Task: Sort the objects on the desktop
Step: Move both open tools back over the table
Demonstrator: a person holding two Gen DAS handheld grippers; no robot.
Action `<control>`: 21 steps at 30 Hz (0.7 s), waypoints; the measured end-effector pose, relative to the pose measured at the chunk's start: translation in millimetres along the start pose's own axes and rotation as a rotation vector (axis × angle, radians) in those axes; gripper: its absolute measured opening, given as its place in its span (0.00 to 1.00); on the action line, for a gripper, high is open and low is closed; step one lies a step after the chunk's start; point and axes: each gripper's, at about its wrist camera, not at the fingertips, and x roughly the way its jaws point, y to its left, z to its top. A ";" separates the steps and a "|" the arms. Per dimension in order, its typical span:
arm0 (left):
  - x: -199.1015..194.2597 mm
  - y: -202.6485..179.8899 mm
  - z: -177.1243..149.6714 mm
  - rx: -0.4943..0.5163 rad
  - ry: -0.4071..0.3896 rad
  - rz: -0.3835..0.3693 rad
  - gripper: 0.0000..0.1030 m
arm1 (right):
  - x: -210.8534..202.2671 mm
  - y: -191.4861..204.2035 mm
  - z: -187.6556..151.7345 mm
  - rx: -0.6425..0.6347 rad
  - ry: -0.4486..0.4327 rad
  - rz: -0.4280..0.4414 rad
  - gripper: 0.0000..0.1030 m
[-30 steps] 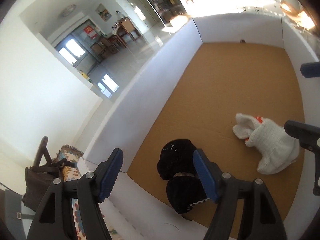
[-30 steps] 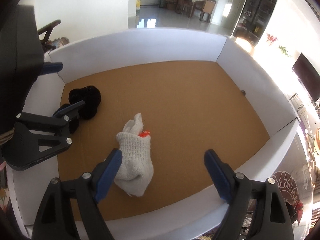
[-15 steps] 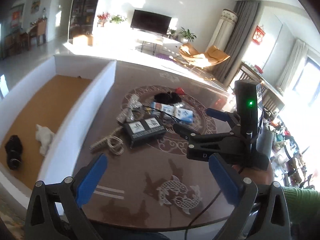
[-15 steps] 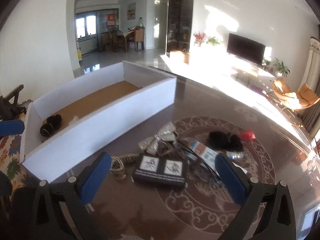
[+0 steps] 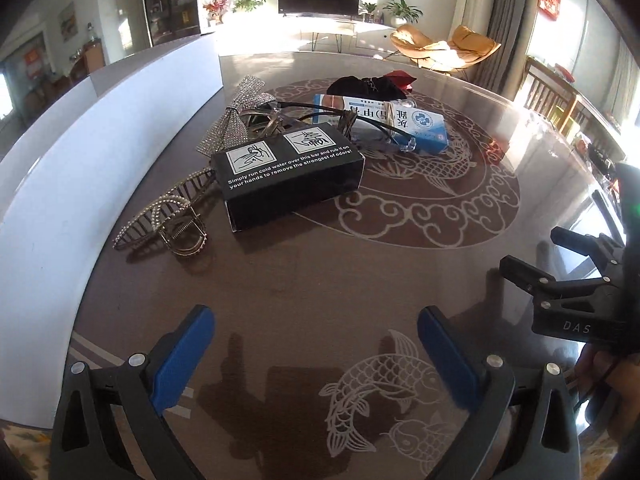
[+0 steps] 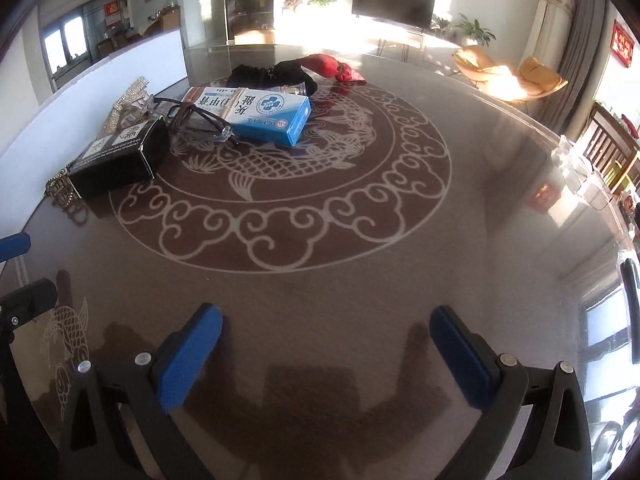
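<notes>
Both claws are hovering released over the dark glossy desk [image 6: 400, 240] with its pale fish-and-cloud pattern: left claw [image 5: 316, 348], right claw [image 6: 326, 348], neither holding anything. Well ahead, the unsorted things are lying clustered: a black rectangular printed box [image 5: 288, 172], a blue-and-white carton [image 6: 256, 114] beneath dark-framed spectacles [image 5: 372, 124], a rhinestone bow [image 5: 236, 116], a beaded hair claw-clip [image 5: 168, 216], and what may be black cloth [image 6: 272, 76]. A white-walled bin [image 5: 80, 160] is standing just left.

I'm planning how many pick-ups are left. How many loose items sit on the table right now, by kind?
Boxes: 2, black box and blue box
Hair accessories: 2, rhinestone bow and hair claw clip
Eyeglasses: 1
Fabric items: 2, black and red
Total: 7
</notes>
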 end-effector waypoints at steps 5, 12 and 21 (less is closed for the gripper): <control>19.8 7.4 1.5 -0.055 0.028 -0.014 1.00 | 2.2 -4.5 0.1 0.031 -0.003 0.030 1.00; 21.3 18.7 1.4 -0.081 0.013 -0.010 1.00 | 0.3 -2.0 -1.8 0.039 -0.010 0.023 1.00; 24.6 9.2 -3.8 -0.024 0.029 0.057 1.00 | 0.7 -2.2 -3.4 0.041 -0.011 0.024 1.00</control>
